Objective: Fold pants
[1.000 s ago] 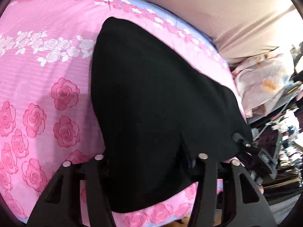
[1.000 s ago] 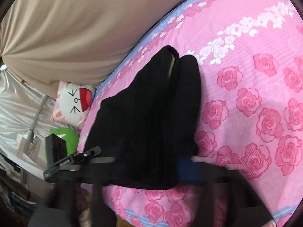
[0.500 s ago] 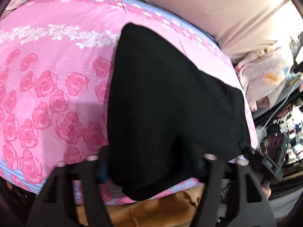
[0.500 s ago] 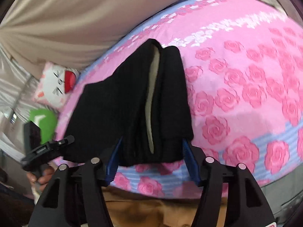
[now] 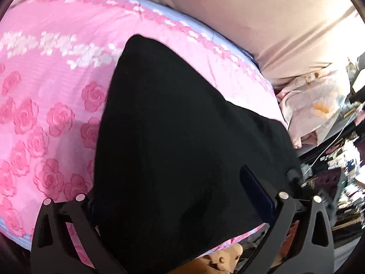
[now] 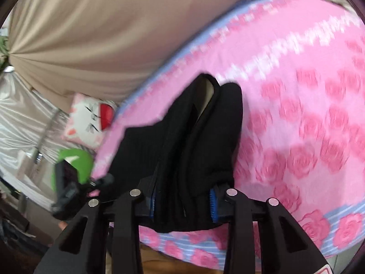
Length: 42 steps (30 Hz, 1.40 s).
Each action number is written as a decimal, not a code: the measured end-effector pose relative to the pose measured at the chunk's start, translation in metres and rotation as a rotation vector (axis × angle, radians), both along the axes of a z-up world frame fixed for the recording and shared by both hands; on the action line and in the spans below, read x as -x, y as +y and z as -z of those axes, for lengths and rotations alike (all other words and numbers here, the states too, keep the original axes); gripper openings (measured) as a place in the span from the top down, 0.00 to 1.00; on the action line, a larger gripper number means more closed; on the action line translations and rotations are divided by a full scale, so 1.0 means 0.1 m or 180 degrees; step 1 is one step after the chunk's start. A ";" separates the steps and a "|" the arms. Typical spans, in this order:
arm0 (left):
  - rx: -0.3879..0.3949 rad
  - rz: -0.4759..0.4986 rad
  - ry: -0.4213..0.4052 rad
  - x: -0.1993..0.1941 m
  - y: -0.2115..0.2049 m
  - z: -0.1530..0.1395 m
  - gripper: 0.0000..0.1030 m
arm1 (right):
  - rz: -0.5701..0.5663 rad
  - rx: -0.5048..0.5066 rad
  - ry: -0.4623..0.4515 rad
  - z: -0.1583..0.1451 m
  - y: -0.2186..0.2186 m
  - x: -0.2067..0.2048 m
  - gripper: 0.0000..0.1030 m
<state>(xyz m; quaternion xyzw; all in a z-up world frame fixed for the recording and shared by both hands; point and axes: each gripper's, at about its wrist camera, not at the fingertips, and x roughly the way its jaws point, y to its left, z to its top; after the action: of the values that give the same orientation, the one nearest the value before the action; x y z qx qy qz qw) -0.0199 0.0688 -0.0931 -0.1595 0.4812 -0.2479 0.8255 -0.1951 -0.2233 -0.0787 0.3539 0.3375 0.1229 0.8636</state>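
- Left claw (image 5: 173,203): jaws opening, spread very wide, tilted steeply down; the pants (image 5: 182,137) lie between the fingers (image 5: 257,191), and the pads do not press them.
- Right claw (image 6: 182,202): jaws closing, blue pads on either side of the bunched pants edge (gripped, it seems), tilted gently down.
- In the right view, fingertips (image 6: 62,225) show beneath the left tool.

Both fisheye views were bright and evenly lit, with strong barrel bending and dark vignette corners. Glare, perhaps from a window, washed out the beige draped curtain (image 5: 262,22) at the left view's upper right. Motion blur smeared the pink rose-printed bedsheet (image 6: 308,91), and the folded black knit pants (image 5: 182,148) showed almost no texture.
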 end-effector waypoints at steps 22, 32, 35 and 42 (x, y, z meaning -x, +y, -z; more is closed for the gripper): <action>-0.0634 -0.0099 -0.0154 -0.07 -0.32 0.18 0.05 | -0.0062 0.0099 0.0165 0.31 0.09 -0.20 0.32; -0.0507 -0.0039 -0.0432 0.06 -0.26 0.21 0.05 | -0.0080 0.0211 -0.0111 0.31 0.21 -0.14 0.32; -0.0389 -0.0045 -0.0503 0.08 -0.22 0.22 0.05 | -0.0044 0.0403 -0.0245 0.31 0.28 -0.07 0.31; -0.0035 -0.0132 -0.0374 -0.11 -0.23 0.20 0.05 | 0.0050 0.0122 -0.0228 0.29 0.26 -0.22 0.28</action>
<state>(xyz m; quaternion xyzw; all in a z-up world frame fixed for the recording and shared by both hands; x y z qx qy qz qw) -0.0088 0.0461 -0.1132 -0.1501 0.4299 -0.2371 0.8582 -0.1730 -0.1976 -0.1075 0.3352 0.3059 0.1222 0.8827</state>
